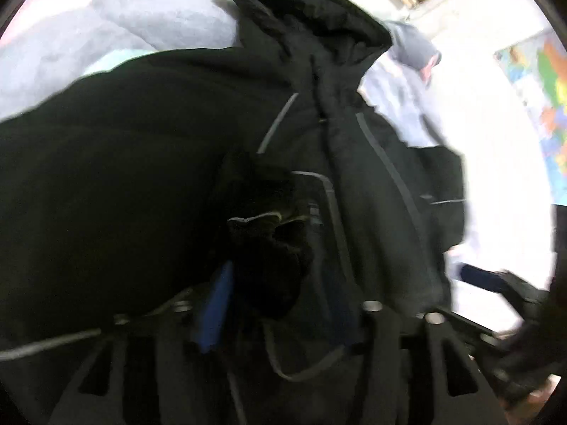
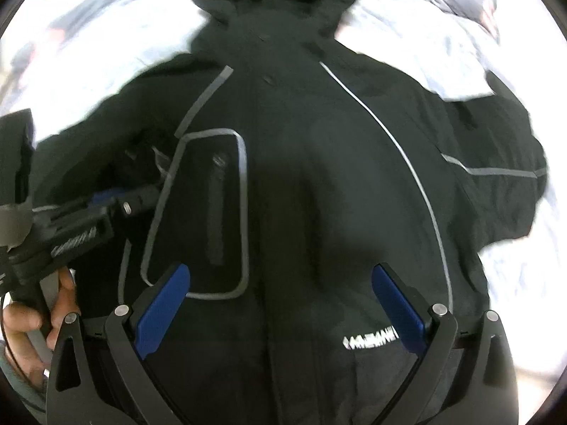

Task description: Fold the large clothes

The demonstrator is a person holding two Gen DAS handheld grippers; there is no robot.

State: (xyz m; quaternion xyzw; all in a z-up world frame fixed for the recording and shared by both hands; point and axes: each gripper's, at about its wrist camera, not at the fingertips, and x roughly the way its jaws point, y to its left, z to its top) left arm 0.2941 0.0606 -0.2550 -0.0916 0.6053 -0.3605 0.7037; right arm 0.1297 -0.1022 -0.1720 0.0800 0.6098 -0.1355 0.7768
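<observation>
Both views: strong fisheye bend, black vignette at corners. Pale bedding (image 2: 443, 46) blown out to near white, worst at 3 o'clock in left view, 10 and 4 o'clock in right view. Black jacket (image 2: 301, 184) underexposed, folds barely readable; grey piping catches light. Motion blur throughout, heaviest toward rims.

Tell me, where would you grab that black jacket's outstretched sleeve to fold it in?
Probably at the cuff end of the sleeve, coming from above and outside: it lies flat, spread sideways off the black jacket, free of the body. The right gripper hovers open over the chest.
</observation>
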